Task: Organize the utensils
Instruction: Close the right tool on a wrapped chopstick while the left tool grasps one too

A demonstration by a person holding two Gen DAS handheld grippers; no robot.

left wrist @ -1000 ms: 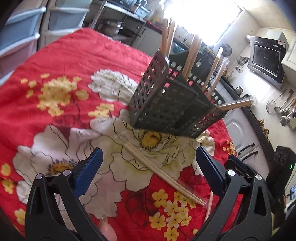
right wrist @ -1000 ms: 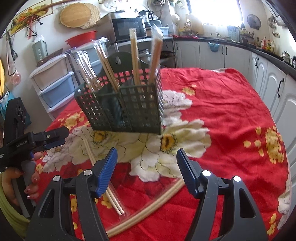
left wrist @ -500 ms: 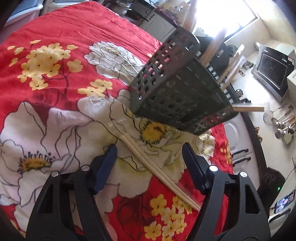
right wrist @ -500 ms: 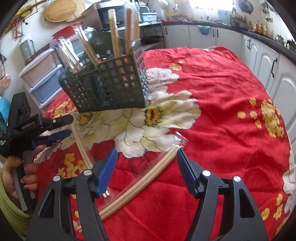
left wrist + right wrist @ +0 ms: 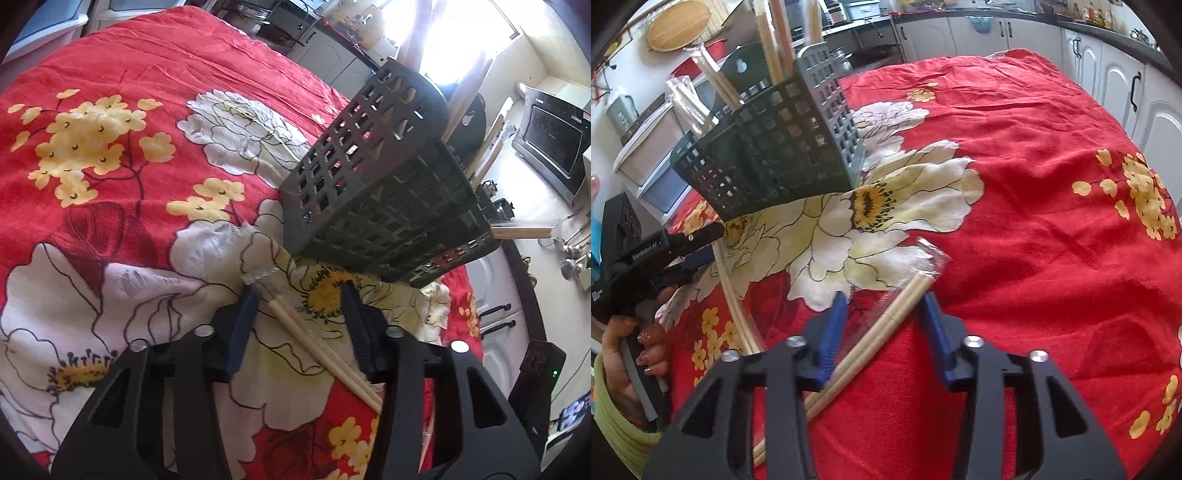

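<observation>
On a red floral cloth (image 5: 1034, 155), the left gripper (image 5: 299, 317) and right gripper (image 5: 884, 317) each straddle a wrapped chopstick pair (image 5: 314, 339) (image 5: 886, 325), jaws closing, pads not yet touching. This looks like the pickup step; next, each must clamp, lift, and drop its pair into the black basket (image 5: 388, 206) nearby.

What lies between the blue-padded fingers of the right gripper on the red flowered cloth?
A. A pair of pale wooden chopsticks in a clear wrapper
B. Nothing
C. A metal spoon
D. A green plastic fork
A: in the right wrist view, the pair of pale wooden chopsticks in a clear wrapper lies between the closing fingers of the right gripper.
</observation>
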